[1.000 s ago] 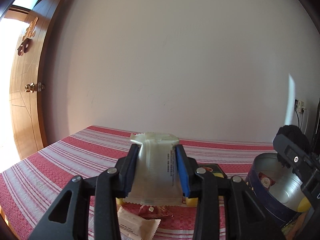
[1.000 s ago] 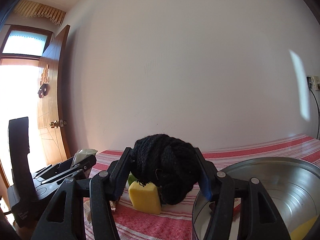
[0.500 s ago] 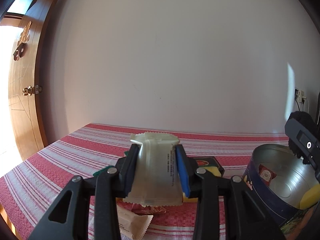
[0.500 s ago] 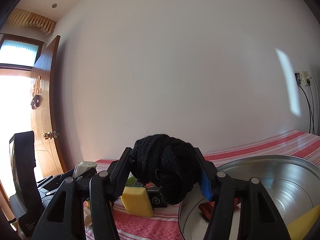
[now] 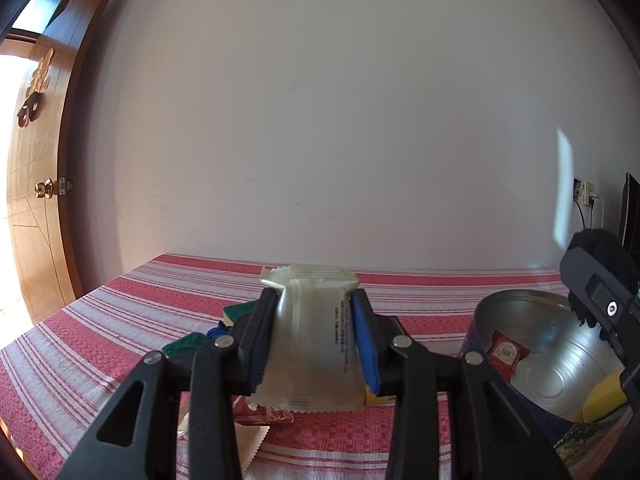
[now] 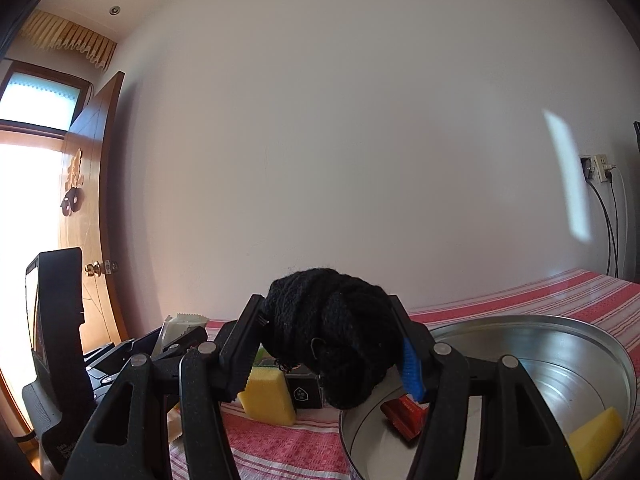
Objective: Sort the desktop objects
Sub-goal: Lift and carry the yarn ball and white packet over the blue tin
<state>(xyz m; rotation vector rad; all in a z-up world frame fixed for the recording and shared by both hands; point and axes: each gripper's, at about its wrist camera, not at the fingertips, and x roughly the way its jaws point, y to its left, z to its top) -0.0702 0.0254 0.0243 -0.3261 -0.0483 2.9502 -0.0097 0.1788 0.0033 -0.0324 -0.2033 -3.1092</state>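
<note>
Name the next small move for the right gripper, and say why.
Probably ease the right gripper a little further over the metal tin, then open. Its fingers are shut on the black knitted bundle, which hangs at the tin's near rim, so releasing now risks it falling outside.

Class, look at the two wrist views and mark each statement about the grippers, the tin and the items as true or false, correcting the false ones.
1. The left gripper is shut on a pale snack packet. True.
2. The right gripper is open and holds nothing. False: it is shut on a black knitted bundle.
3. The metal tin already holds a red packet and a yellow sponge. True.
4. The tablecloth is plain blue. False: it has red and white stripes.
</note>
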